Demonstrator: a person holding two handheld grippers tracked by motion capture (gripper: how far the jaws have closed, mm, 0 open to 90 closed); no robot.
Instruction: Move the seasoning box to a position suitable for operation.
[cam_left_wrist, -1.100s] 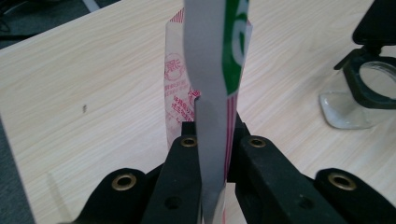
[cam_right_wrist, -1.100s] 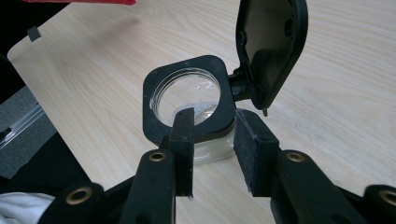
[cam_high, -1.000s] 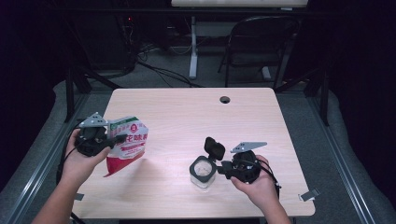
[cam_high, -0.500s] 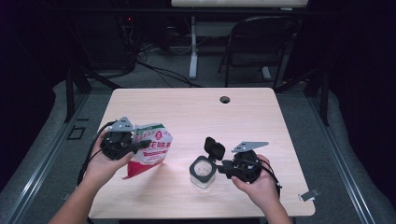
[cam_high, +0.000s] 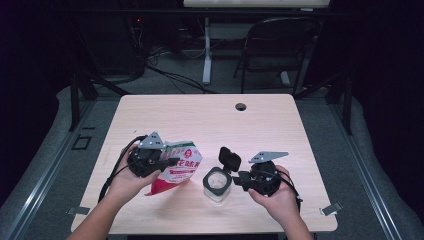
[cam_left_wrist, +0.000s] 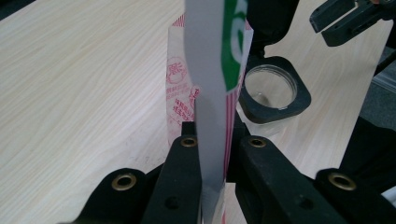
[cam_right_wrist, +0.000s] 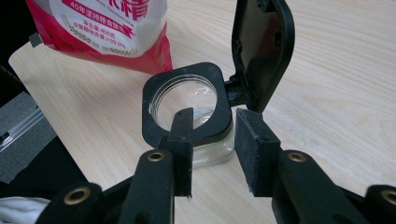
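A red-and-white printed pouch is pinched at its edge by my left gripper, which is shut on it just left of the jar. In the left gripper view the pouch stands edge-on between the jaws of the left gripper, with the jar beyond it. The small glass jar has a black collar and a flip lid standing up. My right gripper holds the jar's right side. In the right gripper view, the right gripper has one finger over the mouth of the jar and the other outside by the hinge.
The light wood table has a round cable hole near its far edge. A black folding chair and a desk leg stand behind the table. Metal clips sit at the front corners. The far half of the tabletop is bare.
My left gripper has carried the pouch to the right, from the table's left side to just beside the jar. The right gripper and the jar have kept still.
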